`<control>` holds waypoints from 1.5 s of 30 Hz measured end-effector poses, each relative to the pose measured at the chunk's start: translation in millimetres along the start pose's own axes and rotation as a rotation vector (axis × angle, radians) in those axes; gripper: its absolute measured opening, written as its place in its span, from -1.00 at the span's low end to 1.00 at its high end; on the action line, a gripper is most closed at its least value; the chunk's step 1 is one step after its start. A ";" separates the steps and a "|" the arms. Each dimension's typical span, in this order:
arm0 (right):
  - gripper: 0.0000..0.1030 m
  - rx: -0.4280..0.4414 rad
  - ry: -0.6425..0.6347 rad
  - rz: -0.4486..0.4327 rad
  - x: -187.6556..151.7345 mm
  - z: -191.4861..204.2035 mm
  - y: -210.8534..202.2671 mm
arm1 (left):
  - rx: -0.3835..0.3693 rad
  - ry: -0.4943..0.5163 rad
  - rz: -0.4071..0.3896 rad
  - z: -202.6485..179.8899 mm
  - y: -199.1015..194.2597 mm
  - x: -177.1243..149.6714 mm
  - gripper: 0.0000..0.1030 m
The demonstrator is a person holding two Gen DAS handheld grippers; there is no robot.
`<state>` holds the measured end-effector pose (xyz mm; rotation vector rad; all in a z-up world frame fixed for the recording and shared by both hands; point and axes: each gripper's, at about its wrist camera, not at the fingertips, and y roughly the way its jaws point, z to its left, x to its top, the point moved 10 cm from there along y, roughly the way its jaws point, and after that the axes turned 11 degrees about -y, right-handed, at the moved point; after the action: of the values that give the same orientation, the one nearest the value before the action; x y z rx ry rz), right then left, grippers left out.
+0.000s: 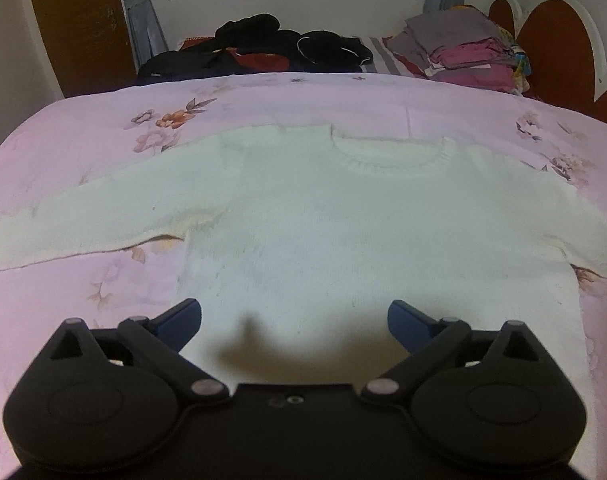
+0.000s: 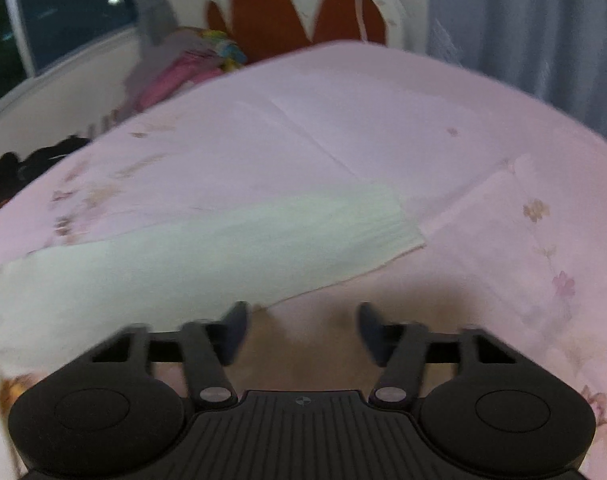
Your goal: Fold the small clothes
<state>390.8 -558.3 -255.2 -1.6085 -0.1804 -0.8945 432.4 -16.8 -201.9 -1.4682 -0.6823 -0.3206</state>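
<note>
A small white knit sweater lies flat on the pink floral bedspread, neck away from me, both sleeves spread out to the sides. My left gripper is open and empty, just above the sweater's lower hem. In the right wrist view, the sweater's right sleeve stretches across the bed with its ribbed cuff at the right end. My right gripper is open and empty, hovering above the bedspread just below the sleeve. That view is blurred.
A heap of dark clothes lies at the far side of the bed. A stack of folded clothes sits at the far right by the red headboard. A window and curtains are behind. The headboard also shows in the right wrist view.
</note>
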 end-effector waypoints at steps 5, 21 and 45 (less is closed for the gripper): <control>-0.02 -0.013 0.045 -0.037 13.5 -12.5 12.4 | 0.017 0.004 0.002 -1.4 3.7 1.3 0.88; -0.95 0.135 -0.070 -0.233 55.1 65.7 -39.8 | -0.042 -0.045 -0.001 5.8 1.5 9.6 0.72; -0.40 0.684 -0.561 -0.109 -96.2 468.1 -128.1 | -0.093 -0.115 -0.074 105.4 -14.2 38.8 0.78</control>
<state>458.2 -70.7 -205.5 -1.1622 -0.8755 -0.3652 430.4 92.2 -171.4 -1.5617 -0.8252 -0.3304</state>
